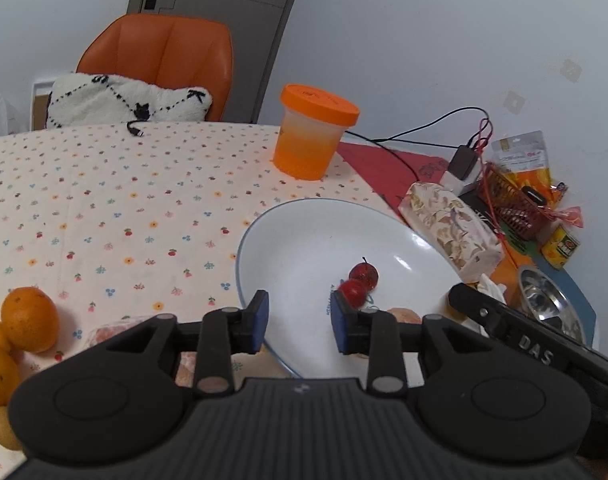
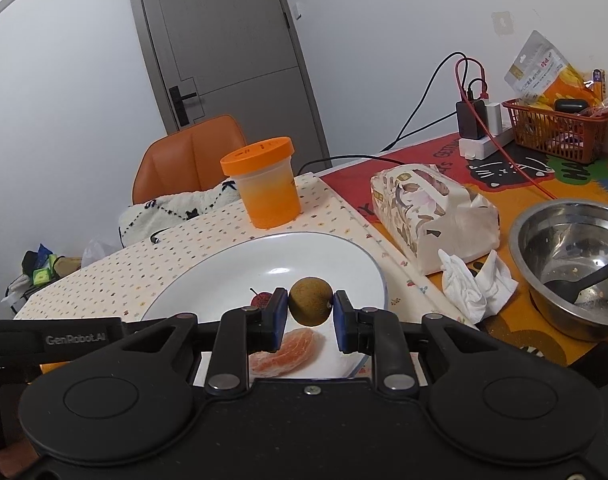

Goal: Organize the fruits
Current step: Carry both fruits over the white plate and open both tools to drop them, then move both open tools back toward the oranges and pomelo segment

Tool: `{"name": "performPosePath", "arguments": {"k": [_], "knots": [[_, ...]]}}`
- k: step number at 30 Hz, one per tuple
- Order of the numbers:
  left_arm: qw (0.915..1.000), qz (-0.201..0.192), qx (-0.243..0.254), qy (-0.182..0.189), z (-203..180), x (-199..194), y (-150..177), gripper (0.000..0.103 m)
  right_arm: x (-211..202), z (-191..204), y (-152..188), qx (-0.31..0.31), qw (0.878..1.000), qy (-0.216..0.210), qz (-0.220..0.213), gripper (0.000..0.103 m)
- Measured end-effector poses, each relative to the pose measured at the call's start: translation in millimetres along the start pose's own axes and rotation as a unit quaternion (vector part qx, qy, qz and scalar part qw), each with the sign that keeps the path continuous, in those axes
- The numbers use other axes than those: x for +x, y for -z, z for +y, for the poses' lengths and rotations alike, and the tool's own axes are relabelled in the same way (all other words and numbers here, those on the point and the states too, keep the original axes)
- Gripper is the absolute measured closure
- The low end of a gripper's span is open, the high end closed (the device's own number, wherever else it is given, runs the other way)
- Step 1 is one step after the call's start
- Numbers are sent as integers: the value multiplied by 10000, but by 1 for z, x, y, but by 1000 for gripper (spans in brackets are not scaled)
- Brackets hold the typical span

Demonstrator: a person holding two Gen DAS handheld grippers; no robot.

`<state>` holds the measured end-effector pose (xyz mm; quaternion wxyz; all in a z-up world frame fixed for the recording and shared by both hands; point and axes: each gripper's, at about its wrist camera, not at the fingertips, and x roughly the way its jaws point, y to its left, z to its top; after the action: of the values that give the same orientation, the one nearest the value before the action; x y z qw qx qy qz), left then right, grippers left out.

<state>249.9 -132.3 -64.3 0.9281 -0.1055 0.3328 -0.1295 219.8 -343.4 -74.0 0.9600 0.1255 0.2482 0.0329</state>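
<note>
A white plate (image 1: pixel 304 236) lies on the flowered tablecloth, with two small red fruits (image 1: pixel 361 280) in it. My left gripper (image 1: pixel 300 320) hangs open over the plate's near rim with nothing between its fingers; the red fruits sit just past its right fingertip. Several oranges (image 1: pixel 28 318) and a yellow-brown fruit (image 1: pixel 0 428) lie at the left, off the plate. My right gripper (image 2: pixel 309 316) is shut on a round brown-green fruit (image 2: pixel 309 300), held above the plate (image 2: pixel 232 264). A peeled orange segment (image 2: pixel 284 354) rests in the plate below it, and one red fruit (image 2: pixel 261 299) shows beside the left finger.
An orange-lidded jar (image 1: pixel 311 132) stands behind the plate. A flowered tissue pack (image 2: pixel 435 216), a crumpled tissue (image 2: pixel 475 284) and a steel bowl (image 2: pixel 519 236) holding a black spoon lie to the right. A red basket (image 2: pixel 555 132), chargers and cables sit at the back right.
</note>
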Motion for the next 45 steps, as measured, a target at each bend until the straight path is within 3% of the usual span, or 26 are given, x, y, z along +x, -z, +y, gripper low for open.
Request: {"name": "performPosePath", "arguments": {"k": [1,2,4,7,9,14,17,24,32,45], "knots": [[10000,-26,36,-31,-1,-3,0,59,1,0,0,-12,10000,30,-1,78],[9999,-41,59,-140,-2,-6,0,41,2,0,0,-25,10000,59,-15,75],[9994,-186,91,-291,-1,-14,2,24,0,3,0,-92,9998,167,-90,65],[9983,-401,139,-407,2,-25,3,15,-6,6,0,-128,9996,166,-189,50],[9973,-422,159,-579,4,-29,3,14,-10,7,1,-103,9995,173,-236,45],[9976,-319,27,-606,16,-38,4,9,-20,11,3,-49,9997,48,-215,36],[9961,-349,127,-797,20,-45,6,8,-28,17,5,-57,9996,-1,-282,25],[9960,-287,15,-849,38,-62,11,8,-41,34,10,-113,9993,-153,-324,0],[9938,-469,-245,-977,65,-90,10,0,-48,51,11,-38,9992,-313,-229,0],[9911,-705,-409,-1048,98,-129,13,0,-51,79,17,-209,9981,-557,-133,0]]}}
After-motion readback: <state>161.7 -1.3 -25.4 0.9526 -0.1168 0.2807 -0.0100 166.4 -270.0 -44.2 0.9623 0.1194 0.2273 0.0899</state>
